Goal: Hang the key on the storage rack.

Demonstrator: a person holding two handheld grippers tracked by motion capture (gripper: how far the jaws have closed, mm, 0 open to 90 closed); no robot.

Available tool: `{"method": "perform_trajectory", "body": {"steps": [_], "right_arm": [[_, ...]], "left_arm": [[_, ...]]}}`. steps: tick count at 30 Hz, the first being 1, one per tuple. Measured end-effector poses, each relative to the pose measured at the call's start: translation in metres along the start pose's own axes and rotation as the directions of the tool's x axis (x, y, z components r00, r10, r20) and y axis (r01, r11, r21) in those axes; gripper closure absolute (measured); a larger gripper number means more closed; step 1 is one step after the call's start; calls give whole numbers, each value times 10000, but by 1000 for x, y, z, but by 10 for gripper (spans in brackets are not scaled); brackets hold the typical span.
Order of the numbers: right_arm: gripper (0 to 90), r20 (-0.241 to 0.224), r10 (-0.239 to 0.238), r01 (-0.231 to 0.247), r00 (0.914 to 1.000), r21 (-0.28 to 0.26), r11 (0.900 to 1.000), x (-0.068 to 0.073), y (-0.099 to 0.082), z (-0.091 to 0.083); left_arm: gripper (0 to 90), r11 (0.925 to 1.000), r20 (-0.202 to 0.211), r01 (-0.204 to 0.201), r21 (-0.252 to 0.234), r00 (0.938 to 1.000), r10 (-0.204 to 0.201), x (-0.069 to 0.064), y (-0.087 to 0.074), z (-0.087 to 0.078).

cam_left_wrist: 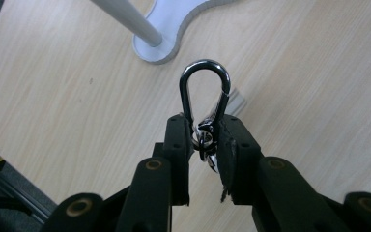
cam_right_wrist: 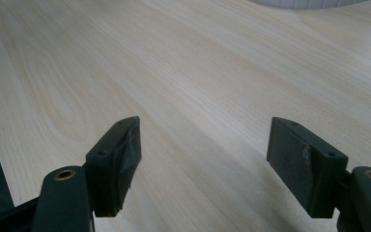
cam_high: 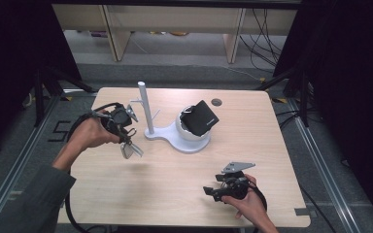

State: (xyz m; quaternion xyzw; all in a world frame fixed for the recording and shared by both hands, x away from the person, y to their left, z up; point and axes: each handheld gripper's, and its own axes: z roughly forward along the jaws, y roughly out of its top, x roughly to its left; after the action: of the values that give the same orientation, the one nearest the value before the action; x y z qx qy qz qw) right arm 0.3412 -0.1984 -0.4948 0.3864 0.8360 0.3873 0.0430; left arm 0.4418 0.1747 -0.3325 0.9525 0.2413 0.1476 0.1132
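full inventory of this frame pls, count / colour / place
table: 1, light wood, centre.
stand: 1, white, flat base with upright pole and round cup, table's far middle.
black box-like item: 1, tilted in the stand's cup.
carabiner: 1, silver with key ring, between the left jaws, above the table.
shelving: beige, beyond the table.
left hand-held gripper: 1, black, shut on the carabiner, left of the pole.
right hand-held gripper: 1, black, jaws open, near-right of the table.
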Motion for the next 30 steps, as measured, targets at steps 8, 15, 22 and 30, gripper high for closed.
{"method": "perform_trajectory", "body": {"steps": [8, 15, 22, 30], "right_arm": [[292, -24, 115, -115, 9999, 13, 9999, 0, 0, 0], [292, -19, 55, -55, 10000, -63, 10000, 0, 1, 0], [292, -27, 101, -102, 9999, -127, 9999, 0, 1, -1], [292, -64, 254, -254, 9997, 1, 9997, 1, 1, -1]], "left_arm": [[745, 9974, -368, 621, -366, 9973, -635, 27, 2, -21], [745, 9922, -616, 1218, -248, 9905, -1231, 45, 9, -29], [745, 9881, -762, 1503, -324, 9854, -1523, 56, 20, -29], [745, 9827, -876, 1827, -307, 9789, -1847, 62, 30, -23]]}}
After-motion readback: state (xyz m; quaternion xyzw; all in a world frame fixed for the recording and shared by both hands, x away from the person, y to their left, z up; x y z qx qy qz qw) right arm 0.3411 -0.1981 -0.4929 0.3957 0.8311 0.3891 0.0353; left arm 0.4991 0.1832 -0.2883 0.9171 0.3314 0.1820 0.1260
